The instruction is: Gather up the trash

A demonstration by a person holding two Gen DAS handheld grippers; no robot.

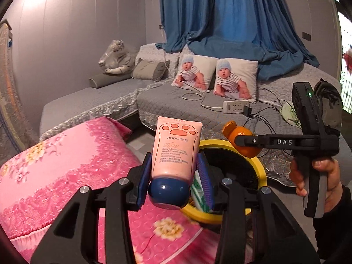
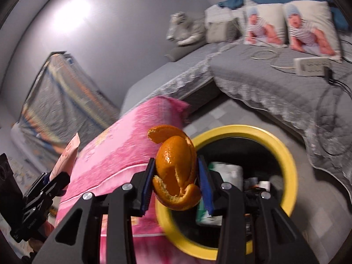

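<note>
My left gripper point(image 1: 175, 173) is shut on a pink hand-cream tube point(image 1: 176, 147) with a paw print and a blue cap, held upright near the rim of the yellow-rimmed bin point(image 1: 260, 167). My right gripper point(image 2: 176, 180) is shut on a curled orange peel point(image 2: 176, 171), just over the near left rim of the same bin point(image 2: 286, 154). In the left wrist view the right gripper point(image 1: 237, 140) reaches in from the right with the peel point(image 1: 233, 132) above the bin. In the right wrist view the left gripper point(image 2: 55, 176) with the tube point(image 2: 68, 154) shows at far left.
The bin holds packaging, among it a green-and-white pack point(image 2: 211, 198). A pink flowered quilt point(image 1: 66, 165) lies left of the bin. Behind is a grey bed point(image 1: 176, 96) with two printed pillows point(image 1: 235, 79), a white power strip point(image 1: 235, 106), cables and a blue curtain point(image 1: 231, 11).
</note>
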